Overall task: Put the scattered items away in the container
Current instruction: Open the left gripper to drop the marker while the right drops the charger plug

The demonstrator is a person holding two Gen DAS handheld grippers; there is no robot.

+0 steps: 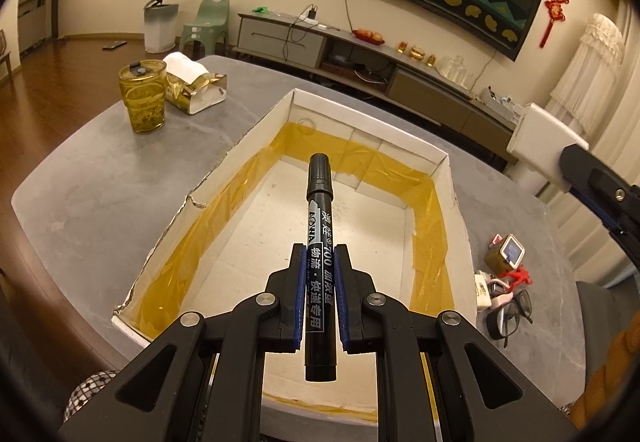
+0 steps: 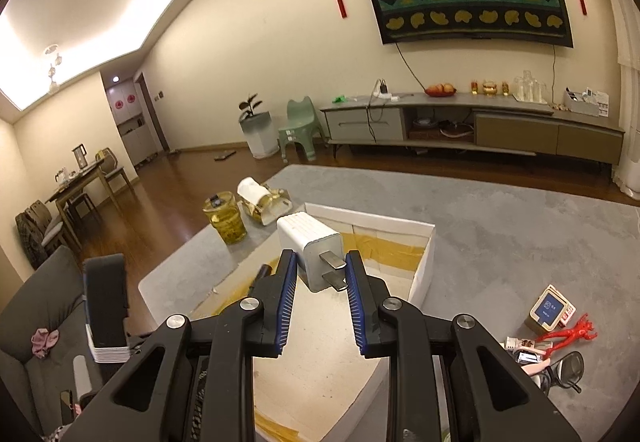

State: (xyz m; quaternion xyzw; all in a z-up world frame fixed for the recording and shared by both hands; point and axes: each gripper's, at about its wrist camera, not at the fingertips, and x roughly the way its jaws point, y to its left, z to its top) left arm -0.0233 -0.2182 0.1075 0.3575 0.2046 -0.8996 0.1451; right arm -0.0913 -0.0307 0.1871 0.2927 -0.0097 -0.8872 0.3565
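My left gripper is shut on a black marker and holds it above the open white cardboard box, which is lined with yellow tape. My right gripper is shut on a white charger plug, prongs toward the camera, above the same box. The charger also shows at the right edge of the left wrist view. Scattered items lie on the grey table right of the box: black glasses, a red toy figure, a small square gadget.
A yellow-green glass cup and a tissue pack stand on the table's far left. The table edge drops to a wood floor. A grey sofa is at the left. A TV cabinet stands against the wall.
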